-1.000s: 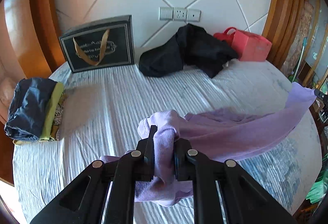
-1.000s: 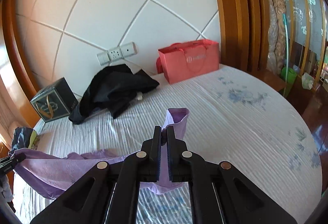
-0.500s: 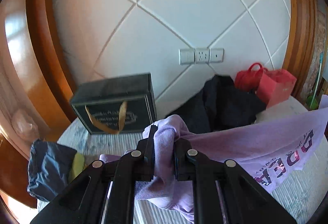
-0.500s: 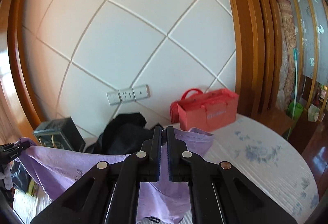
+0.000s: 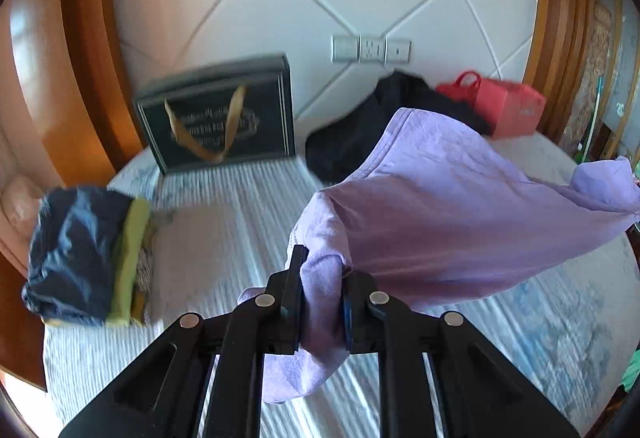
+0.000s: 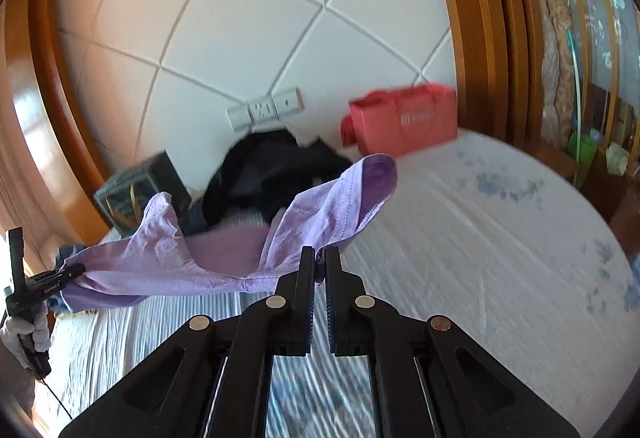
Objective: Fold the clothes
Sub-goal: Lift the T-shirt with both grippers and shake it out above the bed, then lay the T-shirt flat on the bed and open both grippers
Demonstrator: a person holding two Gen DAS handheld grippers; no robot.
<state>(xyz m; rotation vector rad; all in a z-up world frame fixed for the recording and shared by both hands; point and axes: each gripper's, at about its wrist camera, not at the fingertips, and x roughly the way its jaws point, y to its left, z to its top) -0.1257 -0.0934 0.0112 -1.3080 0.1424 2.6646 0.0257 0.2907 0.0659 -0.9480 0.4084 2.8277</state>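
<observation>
1. The left tongs [image 5: 320, 278] clamp a bunched lilac cotton shirt [image 5: 448, 213], which billows toward 3 o'clock.
2. Folded navy and green clothes [image 5: 84, 254] lie at 9 o'clock on the striped bed [image 5: 224, 213].

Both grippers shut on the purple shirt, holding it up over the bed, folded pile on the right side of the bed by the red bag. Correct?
One thing is off: the folded pile lies on the left side of the bed, near the black gift bag, as the left wrist view shows. The rest holds: left gripper and right gripper are both shut on the purple shirt.
</observation>
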